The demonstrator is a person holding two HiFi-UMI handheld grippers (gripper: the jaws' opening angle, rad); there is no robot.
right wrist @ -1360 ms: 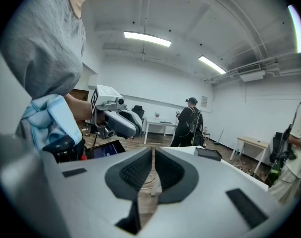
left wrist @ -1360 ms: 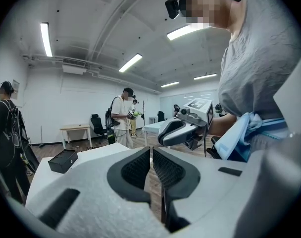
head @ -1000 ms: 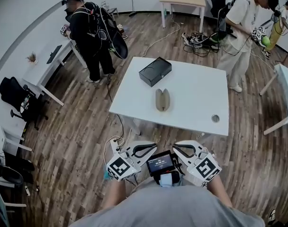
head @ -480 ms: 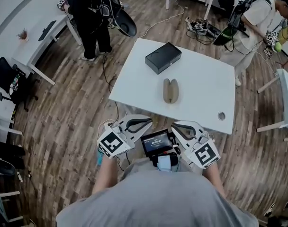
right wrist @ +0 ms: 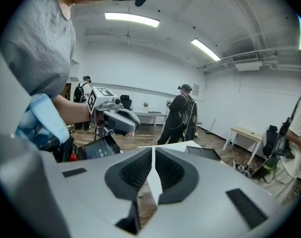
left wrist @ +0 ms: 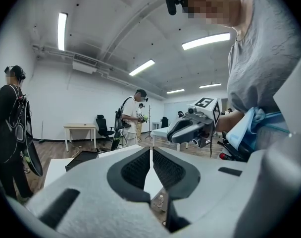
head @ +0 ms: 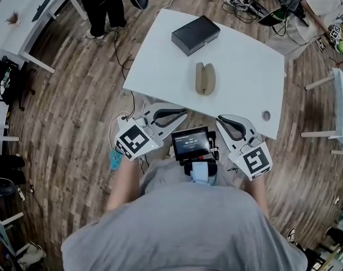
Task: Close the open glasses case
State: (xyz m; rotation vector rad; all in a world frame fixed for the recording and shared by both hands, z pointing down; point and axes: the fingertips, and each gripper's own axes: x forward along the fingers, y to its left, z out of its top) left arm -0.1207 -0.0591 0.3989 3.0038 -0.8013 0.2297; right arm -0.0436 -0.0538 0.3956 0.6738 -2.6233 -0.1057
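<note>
Glasses case: tan, lying open mid-table, apart from a black box. My left tool and right tool: jaws together, empty, short of the table's near edge. I cannot read the chest screen.

The table has a smooth white top, matt with a faint sheen. It stands on a floor of brown wood planks with visible grain. The glasses case near the table's middle is dull tan-grey, perhaps felt or matt leatherette; its texture is unclear from this height. The black box at the far side looks smooth and matt. The left gripper and right gripper have light grey matt plastic shells with dark ribbed pads. The person's grey shirt is soft cloth, and the small screen is glossy.
</note>
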